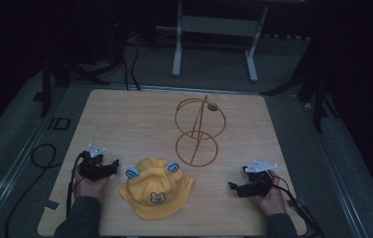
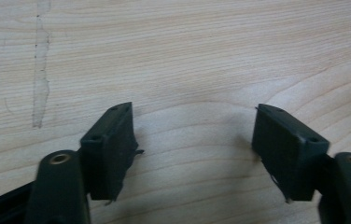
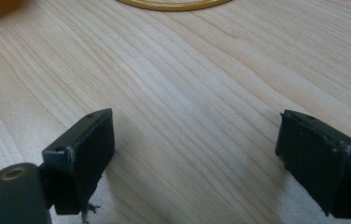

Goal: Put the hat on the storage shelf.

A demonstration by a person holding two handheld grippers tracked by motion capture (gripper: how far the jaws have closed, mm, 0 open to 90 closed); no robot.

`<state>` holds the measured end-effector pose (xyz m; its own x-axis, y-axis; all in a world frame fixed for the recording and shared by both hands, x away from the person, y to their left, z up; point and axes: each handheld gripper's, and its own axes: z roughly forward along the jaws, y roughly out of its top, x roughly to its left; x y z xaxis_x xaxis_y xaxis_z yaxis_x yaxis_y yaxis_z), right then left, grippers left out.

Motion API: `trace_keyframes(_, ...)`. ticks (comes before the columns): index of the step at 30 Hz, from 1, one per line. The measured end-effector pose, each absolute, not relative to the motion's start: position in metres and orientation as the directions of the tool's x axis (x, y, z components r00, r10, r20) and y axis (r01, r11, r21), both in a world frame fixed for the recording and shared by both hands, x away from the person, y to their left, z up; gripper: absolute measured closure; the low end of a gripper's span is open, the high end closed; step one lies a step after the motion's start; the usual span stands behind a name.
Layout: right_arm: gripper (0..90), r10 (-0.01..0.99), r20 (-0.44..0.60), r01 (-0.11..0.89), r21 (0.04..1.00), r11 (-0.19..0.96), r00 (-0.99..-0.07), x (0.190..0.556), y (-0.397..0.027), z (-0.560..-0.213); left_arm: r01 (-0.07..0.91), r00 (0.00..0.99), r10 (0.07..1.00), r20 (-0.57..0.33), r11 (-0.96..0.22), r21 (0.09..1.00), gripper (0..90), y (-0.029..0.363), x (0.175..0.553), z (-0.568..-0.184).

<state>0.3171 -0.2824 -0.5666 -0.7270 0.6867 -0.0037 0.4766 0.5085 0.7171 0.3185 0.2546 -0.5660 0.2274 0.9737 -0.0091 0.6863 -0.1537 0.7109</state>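
Pale wood forms the table, largest of all here. Behind its middle stands a gold wire hat stand. Near the front edge lies a yellow bear-eared hat, flat between both hands. Left gripper and right gripper rest either side, jaws wide apart, gripping nothing.
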Motion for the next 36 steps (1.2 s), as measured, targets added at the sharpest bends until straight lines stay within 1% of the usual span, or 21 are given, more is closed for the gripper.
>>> trace_keyframes(2, 11.6, 0.697, -0.003, 0.484, 0.718, 0.501, -0.717, 0.317, -0.282, -0.567, 0.687, 0.228, 0.974, -0.01, -0.153, 0.71, 35.4, 0.255, 0.319, -0.566)
trace_keyframes(3, 11.6, 0.697, -0.003, 0.484, 0.718, 0.501, -0.717, 0.317, -0.282, -0.567, 0.687, 0.227, 0.974, -0.008, -0.154, 0.71, 35.4, 0.256, 0.318, -0.565)
trace_keyframes(4, 11.6, 0.707, -0.003, 0.491, 0.717, 0.494, -0.708, 0.317, -0.283, -0.567, 0.686, 0.22, 0.975, -0.01, -0.148, 0.712, 39.7, 0.257, 0.318, -0.565)
trace_keyframes(5, 11.6, 0.707, -0.003, 0.491, 0.717, 0.494, -0.708, 0.317, -0.283, -0.567, 0.685, 0.217, 0.976, -0.01, -0.145, 0.714, 39.7, 0.258, 0.318, -0.565)
trace_keyframes(7, 11.6, 0.716, -0.003, 0.497, 0.718, 0.487, -0.698, 0.316, -0.282, -0.567, 0.69, 0.22, 0.976, -0.013, -0.146, 0.709, 42.7, 0.259, 0.319, -0.564)
trace_keyframes(10, 11.8, 0.728, -0.003, 0.505, 0.719, 0.479, -0.686, 0.314, -0.282, -0.567, 0.713, 0.21, 0.977, -0.017, -0.141, 0.686, 49.6, 0.262, 0.321, -0.561)
trace_keyframes(13, 12.0, 0.731, -0.003, 0.507, 0.719, 0.476, -0.682, 0.314, -0.282, -0.567, 0.734, 0.215, 0.976, -0.044, -0.132, 0.666, 53.5, 0.265, 0.322, -0.557)
trace_keyframes(18, 13.3, 0.739, -0.004, 0.51, 0.721, 0.469, -0.674, 0.313, -0.282, -0.567, 0.745, 0.238, 0.969, -0.061, -0.142, 0.652, 55.7, 0.271, 0.32, -0.552)
trace_keyframes(23, 13.5, 0.744, -0.004, 0.513, 0.722, 0.465, -0.668, 0.312, -0.282, -0.567, 0.733, 0.282, 0.957, -0.071, -0.167, 0.659, 54.4, 0.272, 0.311, -0.539)
trace_keyframes(31, 12.0, 0.738, -0.003, 0.511, 0.719, 0.471, -0.675, 0.312, -0.282, -0.567, 0.702, 0.37, 0.926, -0.075, -0.226, 0.676, 53.5, 0.269, 0.3, -0.515)
trace_keyframes(34, 11.7, 0.738, -0.003, 0.512, 0.718, 0.471, -0.675, 0.312, -0.282, -0.567, 0.7, 0.397, 0.915, -0.076, -0.248, 0.67, 52.6, 0.267, 0.3, -0.51)
trace_keyframes(36, 11.8, 0.737, -0.003, 0.512, 0.718, 0.471, -0.675, 0.312, -0.282, -0.567, 0.703, 0.432, 0.898, -0.083, -0.278, 0.654, 52.8, 0.263, 0.3, -0.504)
